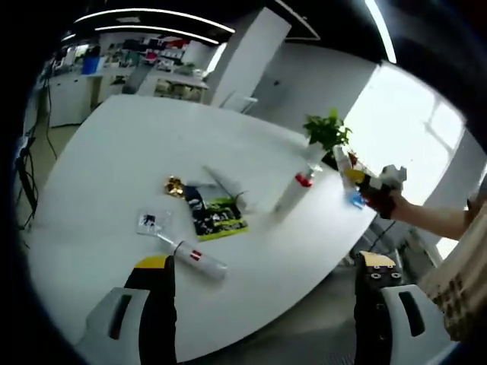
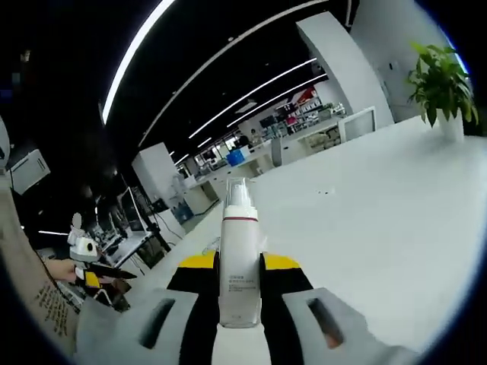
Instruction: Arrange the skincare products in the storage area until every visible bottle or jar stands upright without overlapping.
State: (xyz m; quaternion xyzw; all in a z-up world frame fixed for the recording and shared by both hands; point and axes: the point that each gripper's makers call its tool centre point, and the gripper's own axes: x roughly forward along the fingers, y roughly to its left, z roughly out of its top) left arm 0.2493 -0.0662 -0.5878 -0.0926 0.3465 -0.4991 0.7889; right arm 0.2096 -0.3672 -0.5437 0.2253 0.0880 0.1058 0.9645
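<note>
Black, yellow-tipped jaws; patterned beige sleeve [image 1: 464,281].

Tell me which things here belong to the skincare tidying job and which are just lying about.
Job:
- white pump bottle with red band, clamped in right hand-held gripper
- white bottle with red cap, standing
- white tube lying flat
- gold-lidded item

Lying about:
- green-black packet
- small printed card
- potted green plant
</note>
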